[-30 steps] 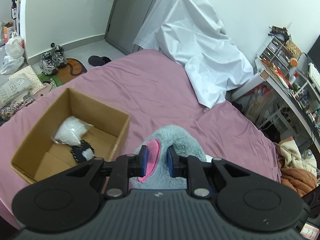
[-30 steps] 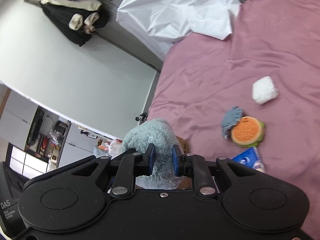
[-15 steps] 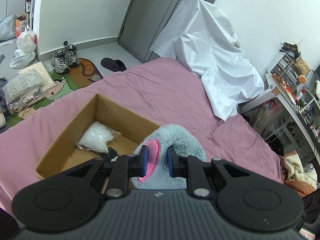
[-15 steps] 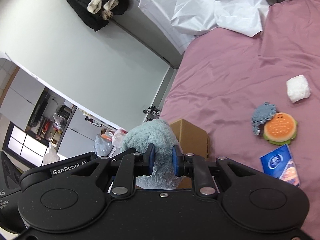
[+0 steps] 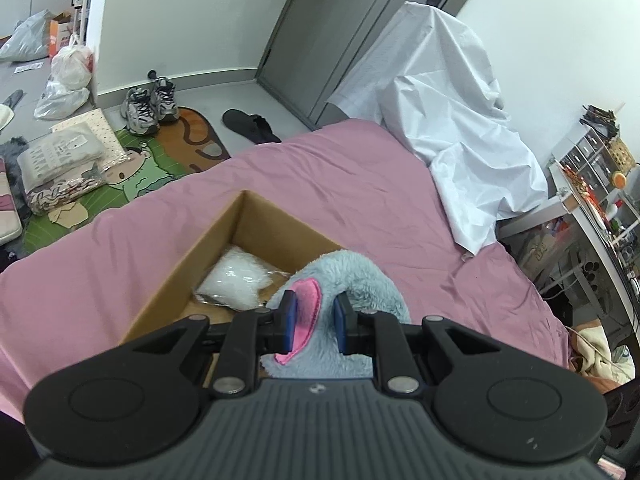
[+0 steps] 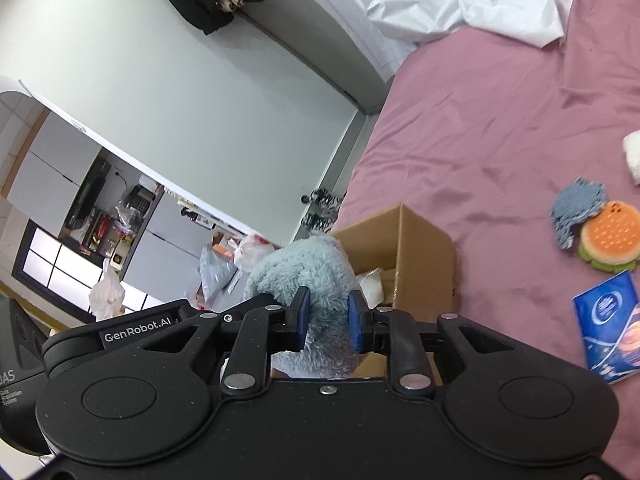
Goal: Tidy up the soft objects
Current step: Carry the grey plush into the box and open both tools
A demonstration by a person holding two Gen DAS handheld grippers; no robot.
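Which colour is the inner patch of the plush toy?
Pink, on a pale blue-grey plush toy; the left wrist view shows it best.

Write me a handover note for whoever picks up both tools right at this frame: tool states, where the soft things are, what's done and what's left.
Left tool: shut on the blue plush toy, pinching its pink part.
Right tool: shut on the same plush toy, gripping the blue fur.
The toy hangs between both tools, partly over the cardboard box on the pink bed.
Done: a white bagged soft item lies inside the box.
Left: lower the toy in and release. Then, on the bed in the right wrist view: burger plush, blue-grey cloth, white soft item at the frame edge, blue packet.
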